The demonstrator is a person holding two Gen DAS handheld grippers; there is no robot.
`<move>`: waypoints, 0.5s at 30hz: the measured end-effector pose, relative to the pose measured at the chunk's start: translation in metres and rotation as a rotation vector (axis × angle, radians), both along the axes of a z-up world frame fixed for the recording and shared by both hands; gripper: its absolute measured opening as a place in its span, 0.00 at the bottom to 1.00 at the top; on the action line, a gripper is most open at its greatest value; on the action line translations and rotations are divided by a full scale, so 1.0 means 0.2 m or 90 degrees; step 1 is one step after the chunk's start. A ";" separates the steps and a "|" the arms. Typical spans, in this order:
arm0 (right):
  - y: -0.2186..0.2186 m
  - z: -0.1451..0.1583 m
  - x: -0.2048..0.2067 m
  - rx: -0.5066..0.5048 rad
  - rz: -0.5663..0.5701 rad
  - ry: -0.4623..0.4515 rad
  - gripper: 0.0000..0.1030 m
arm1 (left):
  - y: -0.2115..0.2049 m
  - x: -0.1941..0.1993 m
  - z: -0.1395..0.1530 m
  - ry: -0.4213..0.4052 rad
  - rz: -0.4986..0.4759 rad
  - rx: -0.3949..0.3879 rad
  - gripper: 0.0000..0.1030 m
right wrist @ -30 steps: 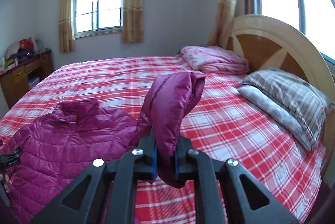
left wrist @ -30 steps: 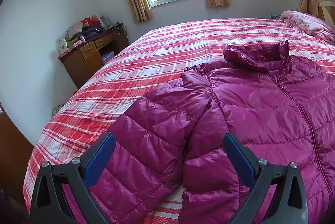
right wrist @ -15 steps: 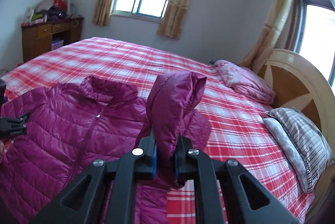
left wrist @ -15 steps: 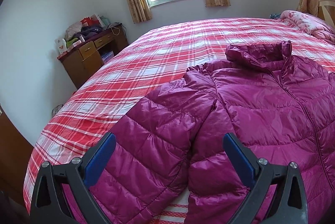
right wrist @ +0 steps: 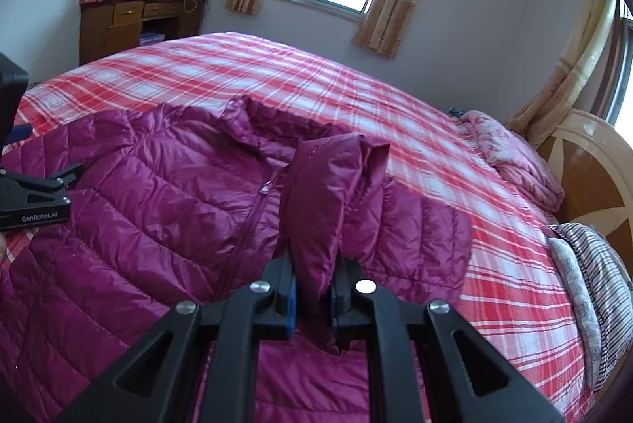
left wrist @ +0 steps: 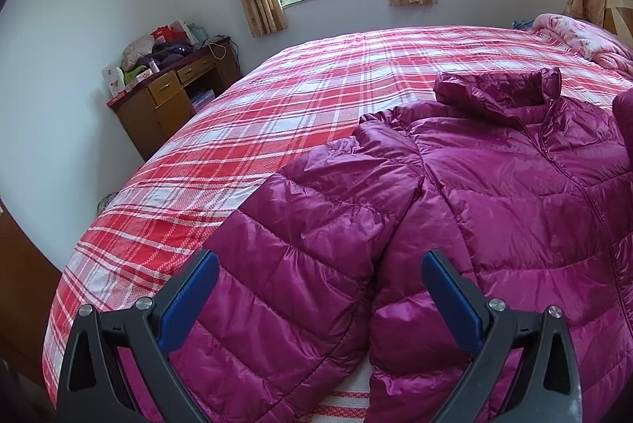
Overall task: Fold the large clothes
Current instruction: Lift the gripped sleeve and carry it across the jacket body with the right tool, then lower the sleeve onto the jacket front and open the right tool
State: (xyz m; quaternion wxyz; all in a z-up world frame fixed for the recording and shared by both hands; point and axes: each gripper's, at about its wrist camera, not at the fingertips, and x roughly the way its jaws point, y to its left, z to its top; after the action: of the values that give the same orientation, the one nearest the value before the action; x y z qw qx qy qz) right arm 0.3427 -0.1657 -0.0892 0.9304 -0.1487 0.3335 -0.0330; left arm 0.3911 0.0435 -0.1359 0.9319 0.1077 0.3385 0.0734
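While the right gripper is clamped on the cuff of one sleeve, raised over the jacket front, folding looks barely begun: the other sleeve lies spread and unfolded. Above it the left gripper hovers, jaws wide apart, holding nothing. Beyond, the jacket lies zipped on the plaid bed.

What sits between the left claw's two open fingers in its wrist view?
In the left wrist view, the left claw stands open over the jacket. Between its blue pads lies the jacket's near sleeve, flat on the plaid bedspread, not pinched.
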 end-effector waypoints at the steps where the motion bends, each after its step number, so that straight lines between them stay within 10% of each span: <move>1: 0.02 -0.02 0.01 0.001 0.002 0.006 0.14 | 0.00 0.00 0.00 0.001 0.000 -0.001 0.99; 9: 0.12 -0.17 0.06 0.018 0.023 0.047 0.20 | 0.02 0.03 -0.05 0.015 0.003 0.000 0.99; 13: 0.14 -0.18 0.04 0.068 0.049 0.054 0.65 | 0.04 0.03 -0.07 0.021 0.010 -0.001 0.99; 15: 0.16 -0.17 0.00 0.091 0.080 0.058 0.65 | 0.06 0.03 -0.07 0.022 0.015 0.000 0.99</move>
State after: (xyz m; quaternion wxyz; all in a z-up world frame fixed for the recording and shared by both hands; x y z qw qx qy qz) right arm 0.3422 -0.1328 -0.1226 0.9226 -0.1040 0.3673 0.0560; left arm 0.3970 0.0552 -0.1508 0.9251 0.1046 0.3556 0.0826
